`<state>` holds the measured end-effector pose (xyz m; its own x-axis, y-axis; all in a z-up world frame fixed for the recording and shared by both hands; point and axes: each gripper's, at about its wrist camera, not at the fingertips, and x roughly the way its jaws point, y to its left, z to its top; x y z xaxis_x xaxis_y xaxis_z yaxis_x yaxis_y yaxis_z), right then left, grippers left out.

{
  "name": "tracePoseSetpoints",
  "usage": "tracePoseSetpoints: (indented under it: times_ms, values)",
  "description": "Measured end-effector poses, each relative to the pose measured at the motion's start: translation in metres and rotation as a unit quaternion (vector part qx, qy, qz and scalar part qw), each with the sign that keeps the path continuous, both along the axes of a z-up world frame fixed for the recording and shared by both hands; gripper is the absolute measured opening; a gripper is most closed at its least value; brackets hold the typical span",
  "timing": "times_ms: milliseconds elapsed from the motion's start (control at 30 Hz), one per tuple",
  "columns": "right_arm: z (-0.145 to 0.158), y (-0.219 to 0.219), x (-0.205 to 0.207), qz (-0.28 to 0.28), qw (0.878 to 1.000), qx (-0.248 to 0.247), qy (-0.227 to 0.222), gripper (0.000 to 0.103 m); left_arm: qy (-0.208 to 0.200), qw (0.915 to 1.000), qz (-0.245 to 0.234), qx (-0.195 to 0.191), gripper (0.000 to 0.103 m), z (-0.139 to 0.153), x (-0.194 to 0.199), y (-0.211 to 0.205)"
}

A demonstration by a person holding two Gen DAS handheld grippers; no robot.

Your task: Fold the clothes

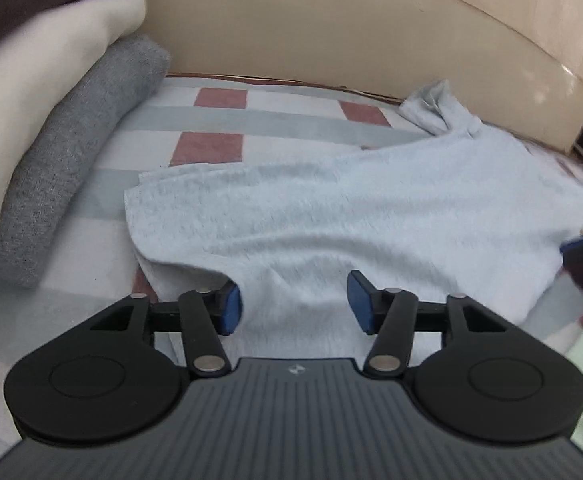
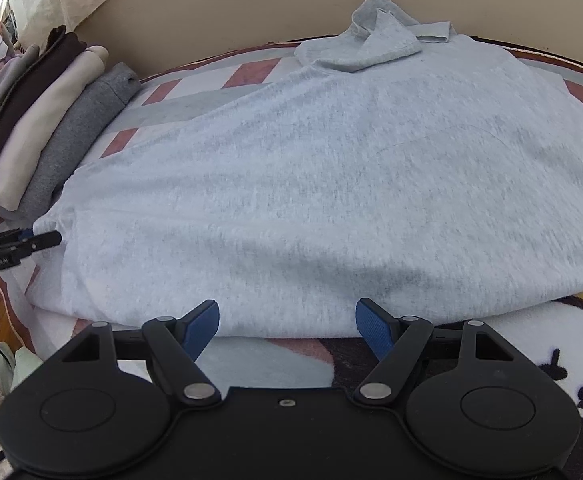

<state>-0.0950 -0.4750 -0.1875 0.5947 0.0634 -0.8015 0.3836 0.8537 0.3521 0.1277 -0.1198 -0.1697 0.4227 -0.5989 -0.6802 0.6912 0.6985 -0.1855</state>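
Left wrist view: your left claw [image 1: 294, 304] stands half open, shirt [image 1: 371, 208] cloth bunched between its pads, grip uncertain. Shirt: spread on the checked blanket [image 1: 219, 120], folded stack [image 2: 51, 120] just left of it. Right claw [image 2: 287, 326]: wide, empty, at the shirt's near edge.

Spread across the blanket [image 2: 211, 100] on a bed: a T-shirt [image 2: 331, 184], sleeve [image 2: 375, 40] bunched at the far edge against the headboard [image 2: 251, 8]. To the left, just beside the shirt: a stack of folded clothes [image 2: 51, 120]. At the shirt's left edge, the left gripper [image 2: 47, 238], perhaps touching the cloth. At the near hem, the right gripper [image 2: 287, 326], fingers either side of the fabric's edge. Under the near right corner, a second blanket [image 2: 531, 344].
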Motion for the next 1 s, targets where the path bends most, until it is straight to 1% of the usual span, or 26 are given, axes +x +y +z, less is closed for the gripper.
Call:
tracePoseSetpoints:
  times_ms: [67, 133, 167, 233, 267, 333, 367, 433, 467, 533, 567, 600, 667, 733, 767, 833, 867, 1000]
  values:
    - [0.000, 0.000, 0.000, 0.000, 1.000, -0.001, 0.000, 0.079, -0.009, 0.9993, 0.034, -0.009, 0.054, 0.001, 0.007, 0.005]
    - [0.000, 0.000, -0.001, 0.001, 1.000, -0.001, 0.000, 0.079, -0.020, 0.9970, 0.071, -0.023, 0.060, 0.001, 0.015, 0.012]
    - [0.000, 0.000, -0.001, 0.001, 1.000, -0.001, 0.001, 0.079, -0.014, 0.9955, 0.088, -0.034, 0.061, 0.001, 0.019, 0.018]
    - [0.004, 0.002, 0.000, 0.002, 1.000, -0.013, -0.004, 0.079, 0.011, 0.9932, 0.106, -0.048, 0.061, 0.001, 0.027, 0.028]
    - [0.007, 0.004, 0.000, 0.003, 1.000, -0.019, -0.007, 0.079, 0.036, 0.9929, 0.102, -0.050, 0.061, 0.000, 0.029, 0.030]
    - [0.019, 0.016, 0.010, 0.038, 0.998, -0.040, -0.028, 0.079, 0.086, 0.9904, 0.094, -0.054, 0.062, -0.003, 0.034, 0.035]
    - [0.026, 0.022, 0.015, 0.057, 0.996, -0.050, -0.038, 0.079, 0.106, 0.9887, 0.092, -0.052, 0.064, -0.005, 0.036, 0.037]
    - [0.039, 0.035, 0.025, 0.095, 0.991, -0.071, -0.060, 0.079, 0.125, 0.9863, 0.102, -0.031, 0.065, -0.010, 0.036, 0.037]
    - [0.044, 0.044, 0.034, 0.117, 0.988, -0.075, -0.070, 0.079, 0.128, 0.9857, 0.108, -0.021, 0.066, -0.012, 0.036, 0.037]
    - [0.050, 0.064, 0.052, 0.154, 0.982, -0.075, -0.084, 0.079, 0.097, 0.9870, 0.128, -0.007, 0.071, -0.009, 0.034, 0.039]
    - [0.052, 0.074, 0.061, 0.170, 0.979, -0.072, -0.090, 0.079, 0.087, 0.9869, 0.135, -0.010, 0.072, -0.008, 0.035, 0.041]
    - [0.054, 0.084, 0.070, 0.185, 0.976, -0.068, -0.096, 0.079, 0.089, 0.9866, 0.135, -0.019, 0.073, -0.009, 0.036, 0.042]
    - [0.054, 0.100, 0.084, 0.209, 0.971, -0.062, -0.099, 0.079, 0.105, 0.9856, 0.127, -0.037, 0.073, -0.014, 0.041, 0.043]
    - [0.053, 0.115, 0.096, 0.231, 0.966, -0.056, -0.101, 0.079, 0.103, 0.9859, 0.125, -0.045, 0.073, -0.018, 0.044, 0.043]
    - [0.053, 0.122, 0.103, 0.242, 0.963, -0.053, -0.102, 0.079, 0.098, 0.9864, 0.123, -0.047, 0.073, -0.019, 0.045, 0.043]
    - [0.052, 0.132, 0.110, 0.259, 0.958, -0.065, -0.101, 0.079, 0.072, 0.9888, 0.120, -0.051, 0.072, -0.018, 0.042, 0.042]
    - [0.051, 0.136, 0.113, 0.267, 0.956, -0.072, -0.101, 0.079, 0.066, 0.9899, 0.112, -0.057, 0.070, -0.016, 0.041, 0.040]
    - [0.050, 0.149, 0.127, 0.296, 0.946, -0.088, -0.100, 0.079, 0.056, 0.9934, 0.078, -0.062, 0.070, -0.009, 0.039, 0.028]
